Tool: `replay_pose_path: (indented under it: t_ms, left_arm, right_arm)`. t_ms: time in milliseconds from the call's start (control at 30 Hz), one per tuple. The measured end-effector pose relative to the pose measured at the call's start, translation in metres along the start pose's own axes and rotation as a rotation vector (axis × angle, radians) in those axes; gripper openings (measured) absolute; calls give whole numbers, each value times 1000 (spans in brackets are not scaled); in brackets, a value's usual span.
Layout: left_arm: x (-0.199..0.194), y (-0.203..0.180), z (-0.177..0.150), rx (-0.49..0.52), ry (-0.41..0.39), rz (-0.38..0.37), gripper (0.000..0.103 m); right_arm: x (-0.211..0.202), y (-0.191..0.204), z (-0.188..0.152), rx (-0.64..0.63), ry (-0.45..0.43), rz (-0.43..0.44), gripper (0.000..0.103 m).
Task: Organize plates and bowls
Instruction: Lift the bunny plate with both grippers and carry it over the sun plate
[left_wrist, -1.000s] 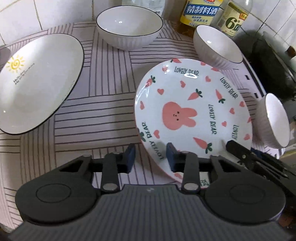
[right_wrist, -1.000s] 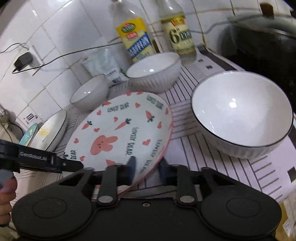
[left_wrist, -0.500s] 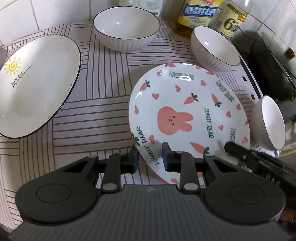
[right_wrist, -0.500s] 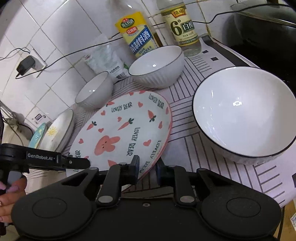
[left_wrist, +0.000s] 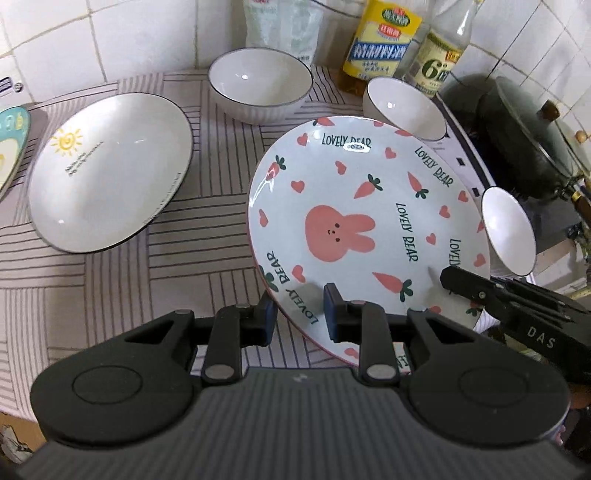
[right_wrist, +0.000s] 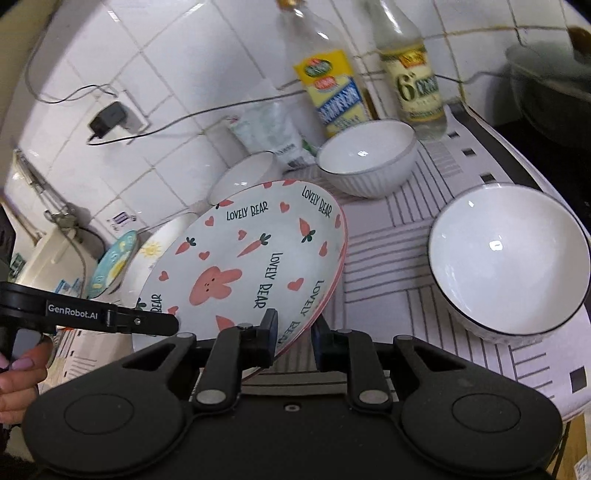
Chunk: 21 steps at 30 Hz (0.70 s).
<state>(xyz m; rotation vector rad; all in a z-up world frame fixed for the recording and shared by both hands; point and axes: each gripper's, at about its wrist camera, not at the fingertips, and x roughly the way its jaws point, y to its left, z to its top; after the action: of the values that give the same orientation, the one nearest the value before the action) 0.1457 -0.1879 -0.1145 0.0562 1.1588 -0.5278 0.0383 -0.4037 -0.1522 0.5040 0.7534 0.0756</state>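
A rabbit-and-carrot "LOVELY BEAR" plate (left_wrist: 354, 221) (right_wrist: 243, 258) hangs tilted above the striped mat, gripped on two sides. My left gripper (left_wrist: 299, 317) is shut on its near-left rim. My right gripper (right_wrist: 293, 338) is shut on the opposite rim and shows in the left wrist view as a black arm (left_wrist: 498, 299). A white sun-print plate (left_wrist: 110, 173) (right_wrist: 155, 251) lies to the left, with a teal plate (left_wrist: 11, 147) (right_wrist: 110, 266) beyond it. White ribbed bowls stand around: one at the back (left_wrist: 260, 85) (right_wrist: 243, 177), one by the bottles (left_wrist: 404, 107) (right_wrist: 365, 158), one at the right (left_wrist: 508, 229) (right_wrist: 509, 258).
Two bottles (left_wrist: 380, 44) (right_wrist: 413, 81) and a plastic bag (right_wrist: 273, 140) stand against the tiled wall. A dark lidded pot (left_wrist: 528, 140) sits on the stove at the right. A charger and cable (right_wrist: 110, 118) hang on the wall. A hand (right_wrist: 18, 380) holds the left gripper.
The left jaws closed onto the plate's rim. Both grippers then rose, lifting the rabbit plate off the mat and tilting it; more of the wall and bottles came into view.
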Motion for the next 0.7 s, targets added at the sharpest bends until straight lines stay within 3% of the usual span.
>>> replay_pose_path:
  t_ms: [367, 700]
  left_arm:
    - [-56, 22, -19, -80, -99, 12, 24]
    - [-78, 68, -27, -223, -124, 72, 25]
  right_arm:
    - [-9, 40, 23, -130, -13, 101, 24]
    - [28, 79, 42, -233, 62, 210, 24]
